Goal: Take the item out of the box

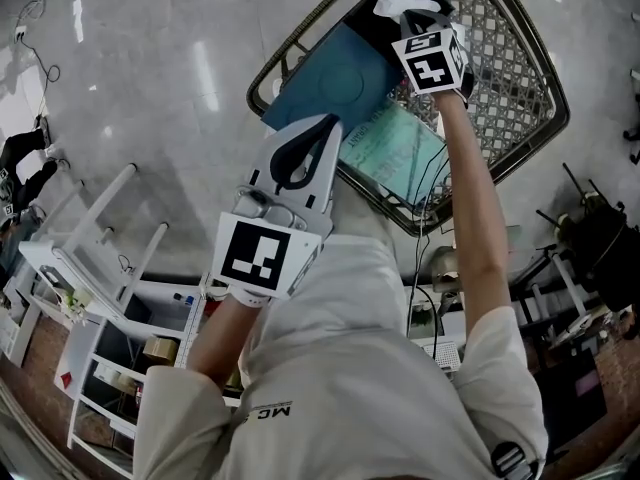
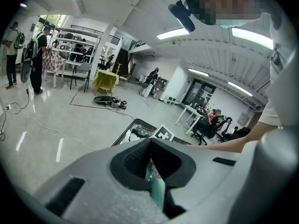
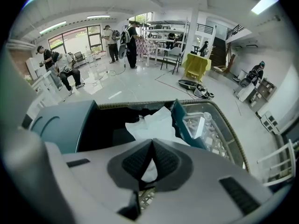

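Shirt, back: letters "MC", seen upside down, remainder illegible; green sheet: print too small to read

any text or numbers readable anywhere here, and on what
"MC": print on the person's shirt, rest unclear.
Pale green sheet by the teal box: print too blurred.
White paper in the right gripper: blank.
Marker cubes: patterns only.

Box was teal, paper white, table grey lattice with brown woven rim, marker cubes black-and-white squares.
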Available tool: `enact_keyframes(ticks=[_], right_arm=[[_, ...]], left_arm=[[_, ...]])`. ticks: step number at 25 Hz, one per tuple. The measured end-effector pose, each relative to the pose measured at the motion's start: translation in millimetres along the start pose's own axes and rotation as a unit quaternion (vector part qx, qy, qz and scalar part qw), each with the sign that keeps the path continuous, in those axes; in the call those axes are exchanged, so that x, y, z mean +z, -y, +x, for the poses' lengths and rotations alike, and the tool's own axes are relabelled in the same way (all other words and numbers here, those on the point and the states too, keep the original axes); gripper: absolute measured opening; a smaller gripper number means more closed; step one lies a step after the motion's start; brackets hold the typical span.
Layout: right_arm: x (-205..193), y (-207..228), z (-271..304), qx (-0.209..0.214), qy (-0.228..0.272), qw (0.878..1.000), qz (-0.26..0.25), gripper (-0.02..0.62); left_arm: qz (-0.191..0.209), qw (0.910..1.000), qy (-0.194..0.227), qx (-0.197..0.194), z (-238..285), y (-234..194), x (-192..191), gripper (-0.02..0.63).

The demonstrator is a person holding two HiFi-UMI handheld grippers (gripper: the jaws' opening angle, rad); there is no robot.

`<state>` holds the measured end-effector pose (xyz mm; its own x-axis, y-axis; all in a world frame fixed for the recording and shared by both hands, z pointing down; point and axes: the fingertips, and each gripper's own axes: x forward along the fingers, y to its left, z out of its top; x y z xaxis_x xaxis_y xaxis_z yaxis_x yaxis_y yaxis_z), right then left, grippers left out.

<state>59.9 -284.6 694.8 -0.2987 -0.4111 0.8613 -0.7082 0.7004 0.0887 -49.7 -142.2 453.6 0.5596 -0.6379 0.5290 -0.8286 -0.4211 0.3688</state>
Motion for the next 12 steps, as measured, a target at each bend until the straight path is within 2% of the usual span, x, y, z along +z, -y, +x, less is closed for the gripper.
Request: enact_keyframes(ticks=[12], right_arm=[[14,-8,-45,-0.025,0.055,0.998,0.036,0.015]], left_arm=[[0.018,0.9997,0.013,-0.011,-23,13,0,0.025]])
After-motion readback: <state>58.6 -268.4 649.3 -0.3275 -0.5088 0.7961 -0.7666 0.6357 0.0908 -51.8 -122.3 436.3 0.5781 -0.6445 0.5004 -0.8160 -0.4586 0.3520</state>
